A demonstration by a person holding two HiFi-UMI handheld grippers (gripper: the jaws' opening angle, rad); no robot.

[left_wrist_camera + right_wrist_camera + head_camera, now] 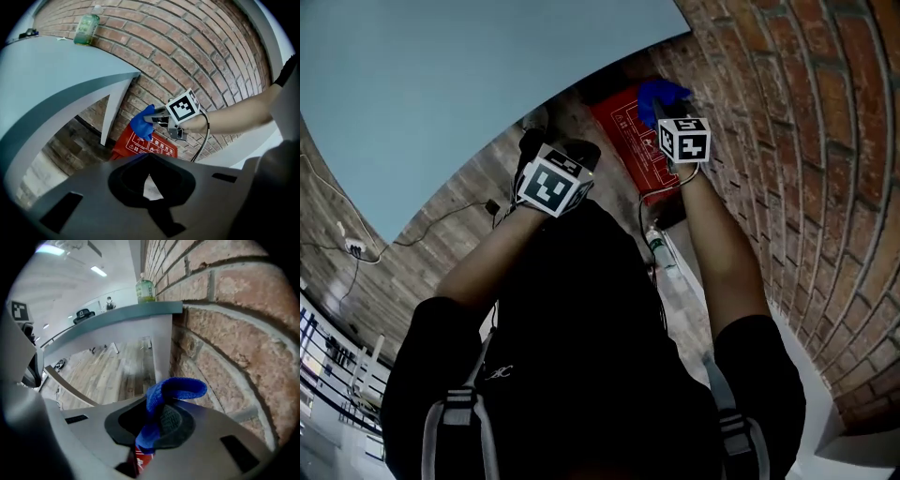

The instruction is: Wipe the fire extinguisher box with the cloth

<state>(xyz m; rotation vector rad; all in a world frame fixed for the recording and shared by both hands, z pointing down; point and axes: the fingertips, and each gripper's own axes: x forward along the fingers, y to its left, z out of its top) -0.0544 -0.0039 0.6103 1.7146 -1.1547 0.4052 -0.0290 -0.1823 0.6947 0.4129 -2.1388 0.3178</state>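
The red fire extinguisher box (pixel 630 141) stands on the floor against the brick wall, under the table's end. My right gripper (pixel 661 105) is shut on a blue cloth (pixel 662 93) and holds it at the box's upper far edge. From the left gripper view the cloth (pixel 142 123) hangs just above the red box (pixel 146 145), bunched at the tips of the right gripper (pixel 150 119). In the right gripper view the cloth (pixel 173 390) is pinched in the jaws, with a sliver of the box (pixel 140 458) below. My left gripper (pixel 562 150) hangs back to the left, shut and holding nothing.
A light blue table (pixel 441 84) overhangs the box, and a green bottle (pixel 87 28) stands on it by the wall. The brick wall (pixel 806 141) runs close along the right. A small bottle (pixel 660 249) sits on a white ledge (pixel 694 300) nearer me. Cables (pixel 356 246) lie on the wooden floor at left.
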